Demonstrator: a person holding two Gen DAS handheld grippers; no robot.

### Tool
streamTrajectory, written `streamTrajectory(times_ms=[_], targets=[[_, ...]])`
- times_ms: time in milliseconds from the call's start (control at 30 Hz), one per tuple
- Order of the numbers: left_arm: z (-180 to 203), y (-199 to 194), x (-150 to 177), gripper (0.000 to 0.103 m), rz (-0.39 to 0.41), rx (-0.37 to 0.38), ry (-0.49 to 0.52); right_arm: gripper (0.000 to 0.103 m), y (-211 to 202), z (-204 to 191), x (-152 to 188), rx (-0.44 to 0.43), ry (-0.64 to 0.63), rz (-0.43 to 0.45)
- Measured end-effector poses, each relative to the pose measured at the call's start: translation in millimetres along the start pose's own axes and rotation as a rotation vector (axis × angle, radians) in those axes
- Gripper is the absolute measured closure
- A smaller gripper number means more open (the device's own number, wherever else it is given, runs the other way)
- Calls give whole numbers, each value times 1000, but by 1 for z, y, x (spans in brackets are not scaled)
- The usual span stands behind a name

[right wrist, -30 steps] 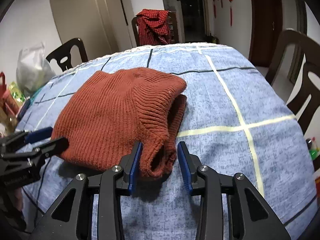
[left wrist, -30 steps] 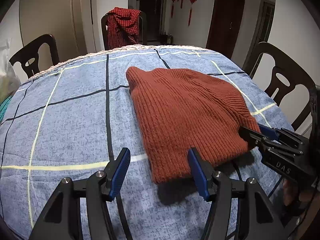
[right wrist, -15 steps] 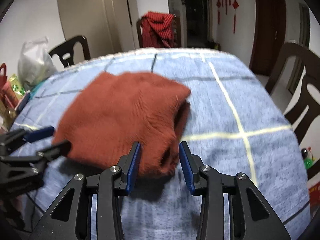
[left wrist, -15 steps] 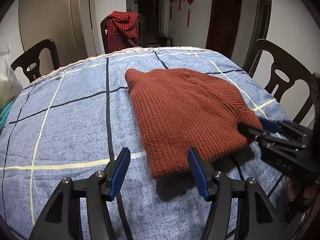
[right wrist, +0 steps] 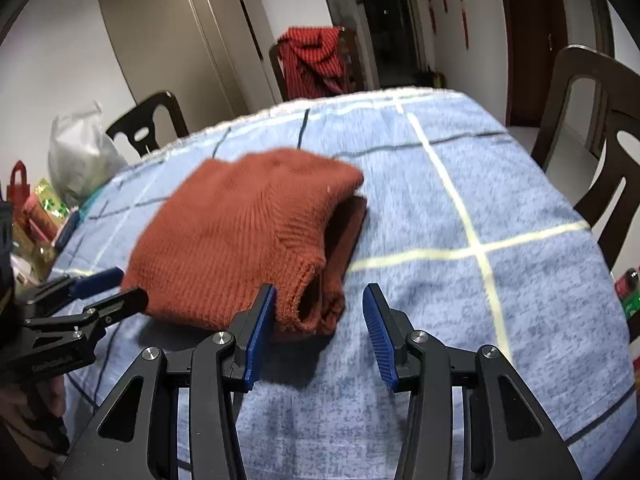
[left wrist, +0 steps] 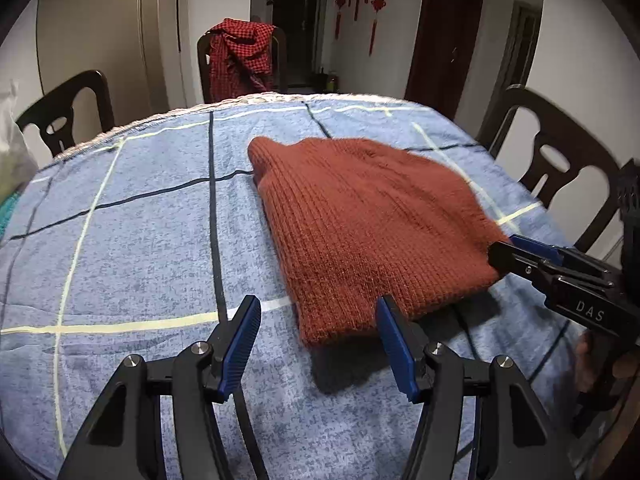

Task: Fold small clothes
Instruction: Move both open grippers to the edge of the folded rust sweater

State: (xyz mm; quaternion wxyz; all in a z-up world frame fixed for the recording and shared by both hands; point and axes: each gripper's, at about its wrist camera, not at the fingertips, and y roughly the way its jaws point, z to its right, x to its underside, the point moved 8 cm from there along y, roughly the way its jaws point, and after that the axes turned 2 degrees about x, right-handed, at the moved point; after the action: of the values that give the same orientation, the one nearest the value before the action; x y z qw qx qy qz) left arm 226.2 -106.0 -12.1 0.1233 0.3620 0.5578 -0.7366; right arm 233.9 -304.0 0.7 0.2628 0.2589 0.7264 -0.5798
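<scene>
A rust-red knitted sweater (left wrist: 368, 220) lies folded on the blue checked tablecloth (left wrist: 140, 240). It also shows in the right wrist view (right wrist: 240, 240), with a ribbed opening facing the camera. My left gripper (left wrist: 316, 344) is open and empty, just short of the sweater's near corner. My right gripper (right wrist: 320, 328) is open and empty, just short of the ribbed edge. In the left wrist view the right gripper (left wrist: 520, 250) shows at the sweater's right edge. In the right wrist view the left gripper (right wrist: 108, 288) shows at its left edge.
Dark wooden chairs (left wrist: 560, 168) stand around the table. One at the far end carries a red checked cloth (left wrist: 240, 56). A white plastic bag (right wrist: 80, 152) and colourful packages (right wrist: 36, 216) sit at the left. The tablecloth (right wrist: 500, 200) spreads to the right.
The right gripper has opened wider and drawn back, leaving the sweater's ribbed edge free. The left gripper has backed off slightly from the near corner. The sweater lies still.
</scene>
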Motion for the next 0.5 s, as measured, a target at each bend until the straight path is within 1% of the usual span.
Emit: streamTrajectory(times_ms=[67, 100, 133, 167, 233, 300, 367, 433, 500], targets=[[-5, -3, -3, 38, 5, 26, -27, 56, -6, 3, -4, 2, -3, 15], [-8, -6, -5, 37, 9, 37, -38, 52, -7, 5, -7, -3, 2, 18], [-11, -8, -8, 36, 16, 56, -54, 50, -7, 7, -9, -10, 8, 18], [-13, -10, -11, 35, 22, 83, -74, 48, -6, 9, -12, -32, 19, 11], [-18, -12, -18, 30, 25, 143, -127, 48, -2, 12, -18, -78, 56, -7], [-21, -10, -26, 28, 27, 168, -141, 43, 5, 16, -23, -147, 108, -24], [-23, -3, -32, 28, 4, 168, -146, 41, 16, 20, -27, -197, 165, -63], [-24, 7, -37, 28, -23, 196, -157, 41, 29, 23, -29, -234, 205, -103], [-28, 17, -38, 28, -55, 230, -192, 41, 38, 23, -30, -267, 211, -131]])
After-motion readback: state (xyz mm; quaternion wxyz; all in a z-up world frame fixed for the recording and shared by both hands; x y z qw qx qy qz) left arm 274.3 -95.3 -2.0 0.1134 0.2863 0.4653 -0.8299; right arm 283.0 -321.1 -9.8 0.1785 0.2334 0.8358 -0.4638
